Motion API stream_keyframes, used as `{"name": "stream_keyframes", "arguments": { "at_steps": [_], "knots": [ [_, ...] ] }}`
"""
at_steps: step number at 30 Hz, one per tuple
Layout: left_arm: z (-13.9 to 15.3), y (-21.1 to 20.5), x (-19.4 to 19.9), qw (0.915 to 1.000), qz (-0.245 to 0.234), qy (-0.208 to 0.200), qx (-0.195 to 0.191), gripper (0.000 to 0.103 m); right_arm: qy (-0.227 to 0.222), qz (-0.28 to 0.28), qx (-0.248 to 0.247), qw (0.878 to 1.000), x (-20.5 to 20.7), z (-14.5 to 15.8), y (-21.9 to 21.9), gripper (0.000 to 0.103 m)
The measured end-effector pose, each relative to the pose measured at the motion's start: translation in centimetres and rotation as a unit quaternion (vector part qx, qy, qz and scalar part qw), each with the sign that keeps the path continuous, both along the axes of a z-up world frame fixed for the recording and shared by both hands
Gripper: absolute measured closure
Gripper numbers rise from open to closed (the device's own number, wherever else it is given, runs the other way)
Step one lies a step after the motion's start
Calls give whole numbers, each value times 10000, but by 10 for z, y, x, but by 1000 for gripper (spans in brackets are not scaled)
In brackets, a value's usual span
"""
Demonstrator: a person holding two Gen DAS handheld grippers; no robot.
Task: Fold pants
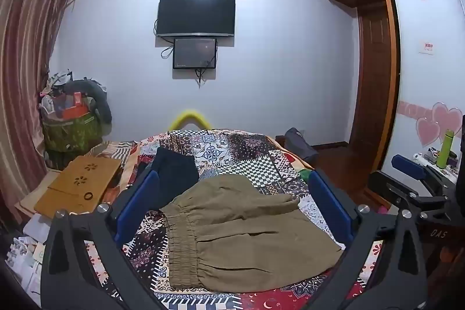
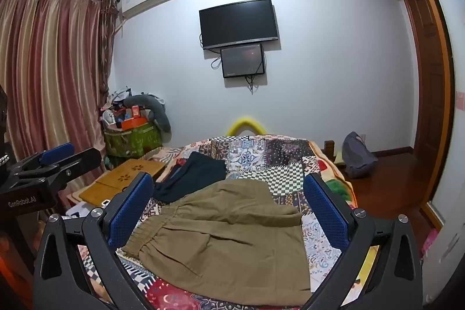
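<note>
My left gripper [image 1: 232, 205] and right gripper [image 2: 228, 208] hover spread and empty over the olive pants [image 1: 241, 231], already folded on the bed [image 1: 261, 164]; next, I judge, one more fold.

Dark garment [image 1: 174, 173] and wooden tray [image 1: 78, 188] crowd the pants' [image 1: 244, 234] left side.

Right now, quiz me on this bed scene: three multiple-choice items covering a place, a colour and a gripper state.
1. Where does the dark garment lie relative to the olive pants?
A. beyond them, toward the wall
B. under the television
C. on the floor
2. What colour are the gripper pads?
A. red
B. blue
C. white
3. How do both grippers stand?
A. shut on the pants
B. open, holding nothing
C. shut, holding nothing

Answers: 1 A, it lies past the pants on the patchwork bedspread. 2 B, blue pads show. 3 B, the left gripper and right gripper spread wide above the pants.
</note>
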State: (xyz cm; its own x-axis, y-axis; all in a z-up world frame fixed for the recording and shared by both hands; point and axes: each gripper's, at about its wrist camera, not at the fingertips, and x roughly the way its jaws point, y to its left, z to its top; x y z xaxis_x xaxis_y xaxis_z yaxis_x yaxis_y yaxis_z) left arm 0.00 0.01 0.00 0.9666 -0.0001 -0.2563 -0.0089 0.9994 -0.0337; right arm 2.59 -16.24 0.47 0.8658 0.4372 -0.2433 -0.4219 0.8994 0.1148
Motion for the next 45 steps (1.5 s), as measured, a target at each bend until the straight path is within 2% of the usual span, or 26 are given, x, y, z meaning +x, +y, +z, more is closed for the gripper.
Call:
{"name": "stream_keyframes", "arguments": {
  "at_steps": [6, 16, 19, 45],
  "knots": [
    [-2, -1, -9, 10000, -52, 11, 3, 0, 25, -17, -38, 10000, 1, -2, 2, 0],
    [-6, 8, 4, 9999, -23, 100, -46, 0, 2, -93, -47, 9999, -7, 0, 7, 0],
    [-8, 8, 4, 9999, -19, 106, -35, 0, 82, -60, -42, 9999, 2, -9, 5, 0],
    [-11, 7, 6, 9999, 6, 116, -6, 0, 47, -40, -23, 10000, 1, -4, 4, 0]
  ]
}}
